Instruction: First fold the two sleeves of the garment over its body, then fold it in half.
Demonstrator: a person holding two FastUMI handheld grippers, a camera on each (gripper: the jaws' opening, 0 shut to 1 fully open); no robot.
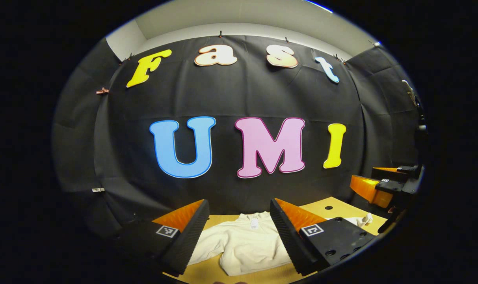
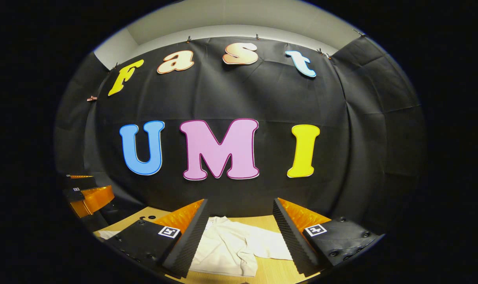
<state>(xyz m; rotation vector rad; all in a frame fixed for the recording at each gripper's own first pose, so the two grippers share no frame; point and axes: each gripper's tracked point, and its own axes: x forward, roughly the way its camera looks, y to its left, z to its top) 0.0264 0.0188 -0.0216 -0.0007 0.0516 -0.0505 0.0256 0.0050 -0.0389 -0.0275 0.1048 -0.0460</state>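
On the table (image 1: 337,206), the garment (image 1: 246,240) lies collar-away (sleeves spread sideways).

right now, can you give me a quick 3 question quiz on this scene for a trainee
1. True or false: the left gripper is shut on the garment.
2. What does the garment lie on?
3. Pick one: the right gripper has its jaws A) open, B) shut.

Key:
1. False; it is open above the cloth.
2. A wooden table.
3. A
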